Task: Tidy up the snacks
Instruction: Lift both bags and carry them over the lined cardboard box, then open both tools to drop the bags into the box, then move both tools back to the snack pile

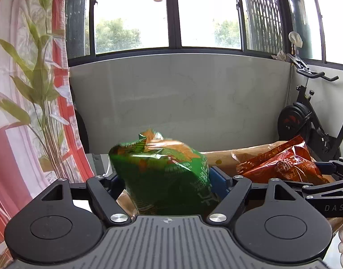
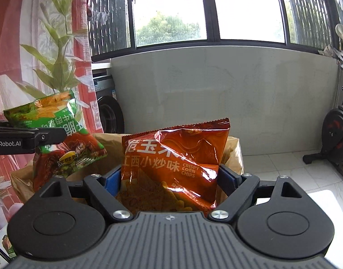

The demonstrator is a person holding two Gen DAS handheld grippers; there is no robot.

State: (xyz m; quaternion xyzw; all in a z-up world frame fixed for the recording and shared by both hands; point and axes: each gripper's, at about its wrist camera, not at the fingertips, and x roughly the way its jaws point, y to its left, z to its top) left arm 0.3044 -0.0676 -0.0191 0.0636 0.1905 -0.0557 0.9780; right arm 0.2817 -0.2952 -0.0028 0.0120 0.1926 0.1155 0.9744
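Note:
My left gripper (image 1: 169, 179) is shut on a green chip bag (image 1: 164, 172), held upright between its blue pads; the bag also shows at the left of the right wrist view (image 2: 59, 134). My right gripper (image 2: 171, 177) is shut on a red corn chip bag (image 2: 176, 161), which also shows at the right of the left wrist view (image 1: 281, 163). Both bags hang over an open brown paper bag (image 2: 235, 154), whose rim also shows behind the bags in the left wrist view (image 1: 218, 157).
A grey wall and windows stand behind. A red and white curtain (image 1: 25, 112) hangs at the left. An exercise bike (image 1: 310, 116) stands at the right on the white tiled floor (image 2: 283, 168). A washing machine (image 2: 106, 109) sits behind the curtain.

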